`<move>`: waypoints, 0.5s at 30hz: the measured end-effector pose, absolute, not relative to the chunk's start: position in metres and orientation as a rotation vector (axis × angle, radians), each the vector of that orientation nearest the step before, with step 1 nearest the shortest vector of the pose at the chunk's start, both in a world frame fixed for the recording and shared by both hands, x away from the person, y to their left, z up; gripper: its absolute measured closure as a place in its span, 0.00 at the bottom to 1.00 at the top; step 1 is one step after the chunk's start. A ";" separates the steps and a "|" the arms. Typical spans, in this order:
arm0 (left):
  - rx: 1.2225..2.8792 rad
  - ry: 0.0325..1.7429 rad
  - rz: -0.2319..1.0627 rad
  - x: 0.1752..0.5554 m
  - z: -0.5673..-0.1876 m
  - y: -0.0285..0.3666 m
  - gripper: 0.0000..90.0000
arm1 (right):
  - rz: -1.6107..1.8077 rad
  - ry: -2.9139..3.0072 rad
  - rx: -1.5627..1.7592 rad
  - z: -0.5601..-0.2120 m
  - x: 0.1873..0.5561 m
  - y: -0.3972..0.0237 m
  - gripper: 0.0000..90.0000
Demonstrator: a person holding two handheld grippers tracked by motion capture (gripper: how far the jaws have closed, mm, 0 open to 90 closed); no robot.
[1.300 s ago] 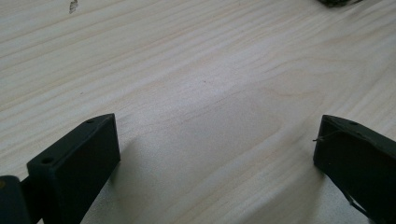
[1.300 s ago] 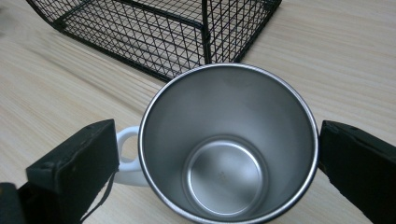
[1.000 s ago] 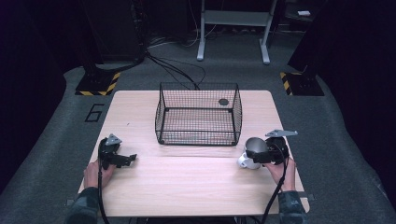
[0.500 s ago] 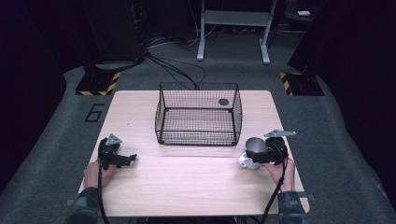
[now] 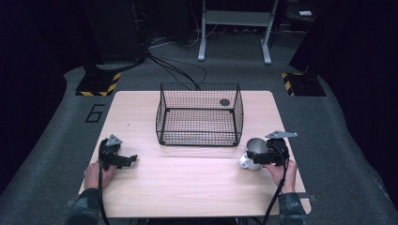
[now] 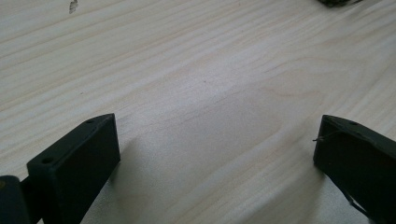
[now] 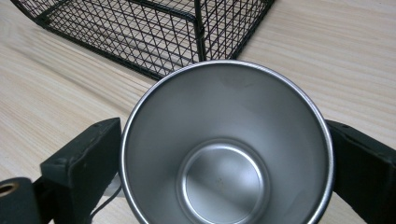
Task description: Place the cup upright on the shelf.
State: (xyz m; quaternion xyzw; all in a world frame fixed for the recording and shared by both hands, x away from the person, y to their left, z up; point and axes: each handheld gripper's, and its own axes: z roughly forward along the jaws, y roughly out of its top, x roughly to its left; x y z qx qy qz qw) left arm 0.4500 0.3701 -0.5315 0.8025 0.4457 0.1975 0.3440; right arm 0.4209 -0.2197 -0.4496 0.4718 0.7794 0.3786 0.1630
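Observation:
A shiny steel cup [image 5: 254, 148] sits between the jaws of my right gripper [image 5: 257, 154] near the table's right side, its mouth tipped toward the gripper. In the right gripper view the cup [image 7: 224, 154] is empty, and a black jaw presses each side of it, so my right gripper [image 7: 226, 149] is shut on it. A black wire basket [image 5: 197, 139] stands empty at the middle back, just left of and beyond the cup. My left gripper [image 5: 129, 160] rests at the table's left, open, with bare wood between its jaws [image 6: 215, 149].
The light wooden table [image 5: 197, 187] has free room along its front and middle. A small dark round spot [image 5: 225, 102] shows on the table behind the basket [image 7: 140, 28]. Dark floor, cables and stand legs lie beyond the table.

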 end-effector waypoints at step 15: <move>2.085 1.158 0.515 0.450 -0.532 0.370 0.00 | 1.038 2.238 1.310 -0.441 0.420 -0.208 0.06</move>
